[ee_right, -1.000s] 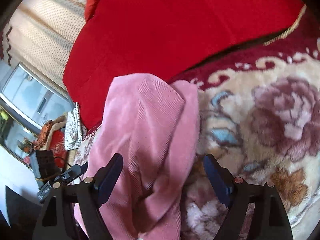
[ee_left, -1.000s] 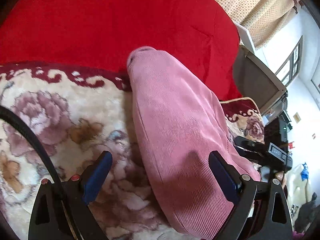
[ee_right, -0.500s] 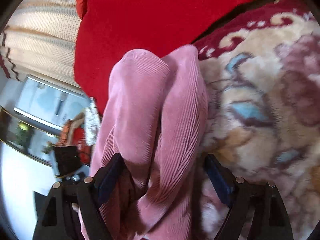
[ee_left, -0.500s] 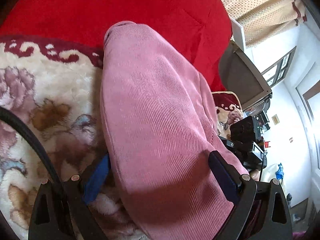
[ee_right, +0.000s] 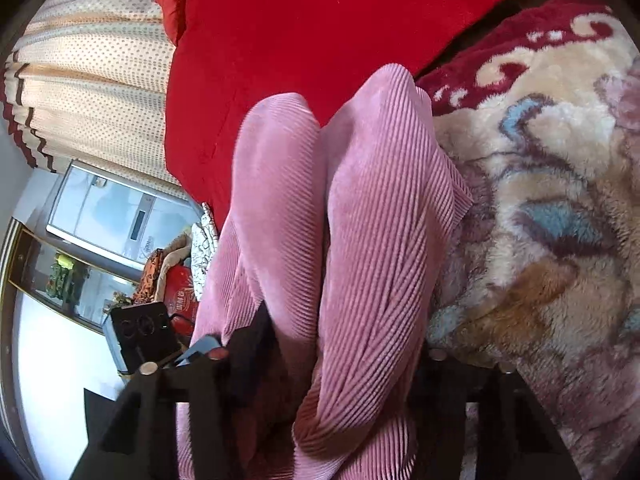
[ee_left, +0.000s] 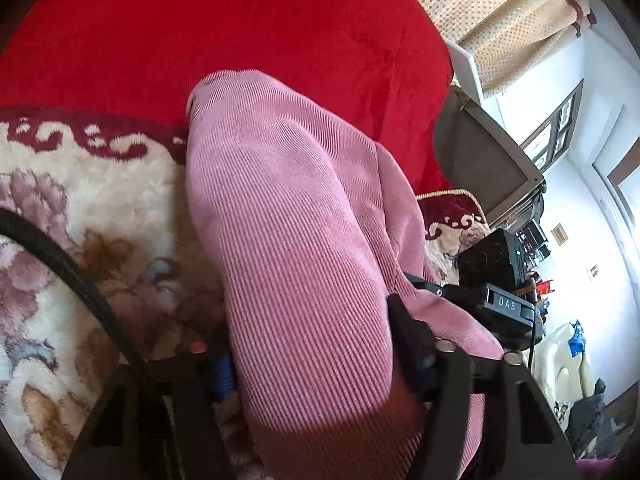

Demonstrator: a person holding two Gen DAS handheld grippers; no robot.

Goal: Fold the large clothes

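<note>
pink corduroy garment [ee_left: 304,248] – ribbed fabric, bunched into a long thick roll lying on a floral fleece blanket [ee_left: 80,208], its far end reaching up to a red cover [ee_left: 240,32] that lies behind the blanket. in the right wrist view the same garment [ee_right: 360,240] shows as two rounded folds side by side, a deep crease between them, one hemmed edge jutting out toward the blanket [ee_right: 560,200]. left gripper [ee_left: 316,364]: jaws closing, the roll of fabric filling the space between them; the right-hand finger presses against the cloth, the blue pad [ee_left: 224,372] of the other finger is half buried beside it – gripping the garment. right gripper [ee_right: 344,360]: jaws closing, the folds passing down between them, the left-hand dark finger pushed into the fabric and the other finger hidden behind the cloth; gripping the garment as far as can be seen. blanket: cream pile with mauve, blue and tan flowers and a dark red scrolled border. red cover [ee_right: 320,32]: plain, smooth, a few creases. black braided cable [ee_left: 72,272]: curving across the blanket at the left of the left wrist view. other gripper's black camera housing [ee_left: 492,268], seen past the garment at the right of the left wrist view. surroundings: dotted beige curtain [ee_left: 504,16] at a window; in the right wrist view the curtain [ee_right: 92,92], a glass-fronted cabinet [ee_right: 60,280] and small clutter, too small to identify.
</note>
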